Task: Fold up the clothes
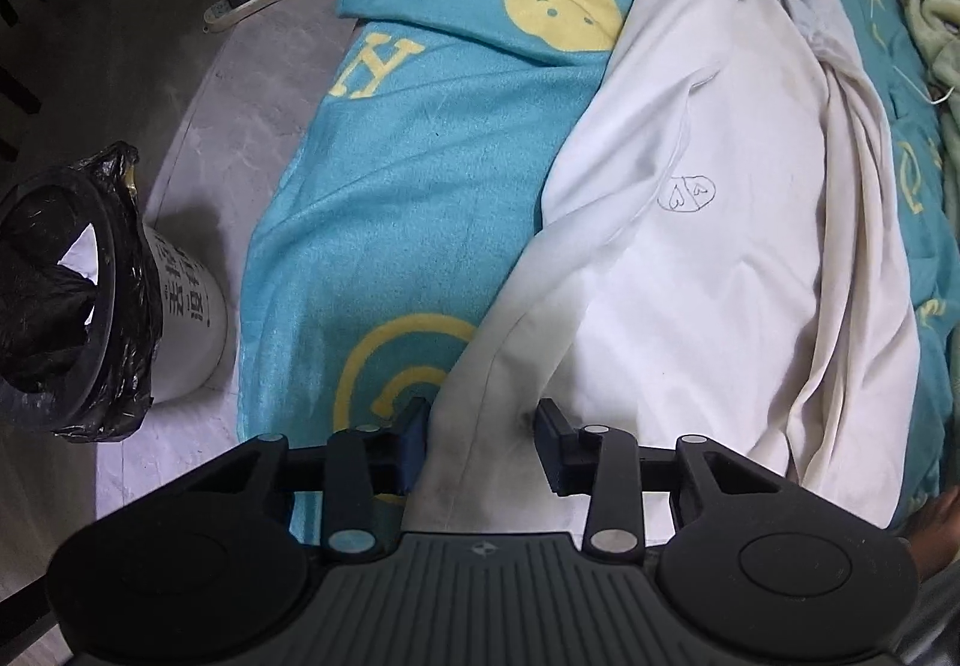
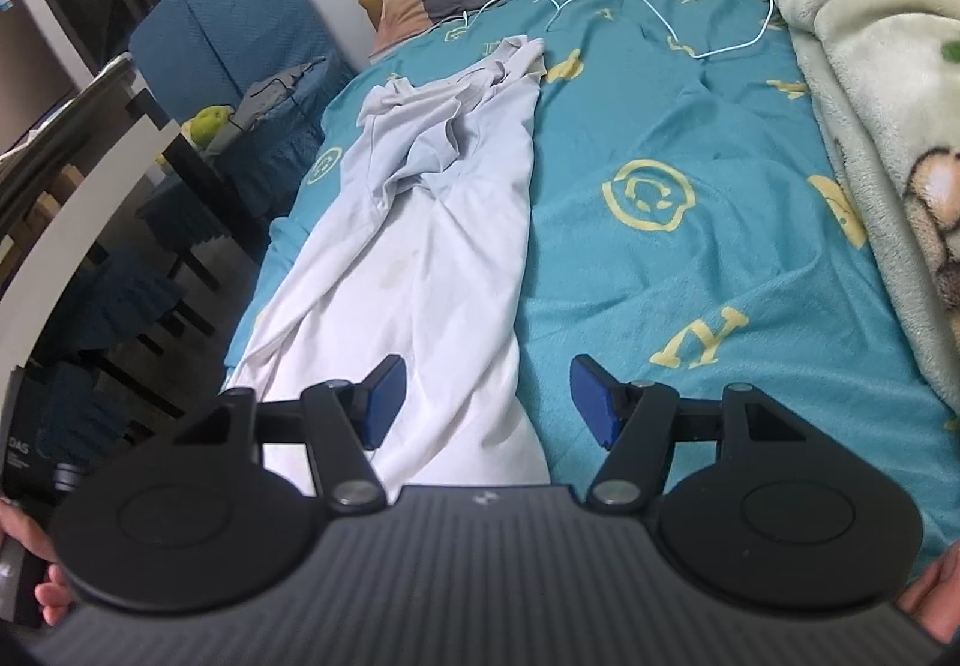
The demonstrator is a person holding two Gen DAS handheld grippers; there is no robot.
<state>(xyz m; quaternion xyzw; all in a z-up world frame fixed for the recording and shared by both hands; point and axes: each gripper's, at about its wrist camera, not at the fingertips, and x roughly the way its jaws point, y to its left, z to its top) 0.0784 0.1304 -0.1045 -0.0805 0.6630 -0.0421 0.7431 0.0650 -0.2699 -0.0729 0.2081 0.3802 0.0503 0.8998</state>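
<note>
Left wrist view: a white shirt is laid lengthwise on the teal bedsheet (yellow "H" letters, smiley faces). Left tongs stand apart astride its hem; right tongs are parted over its edge.

- open teal bedsheet right of the white garment leaves passing room.
- heaped green blanket blocks the far right edge.
- lined bin stands on the floor beside the bed.
</note>
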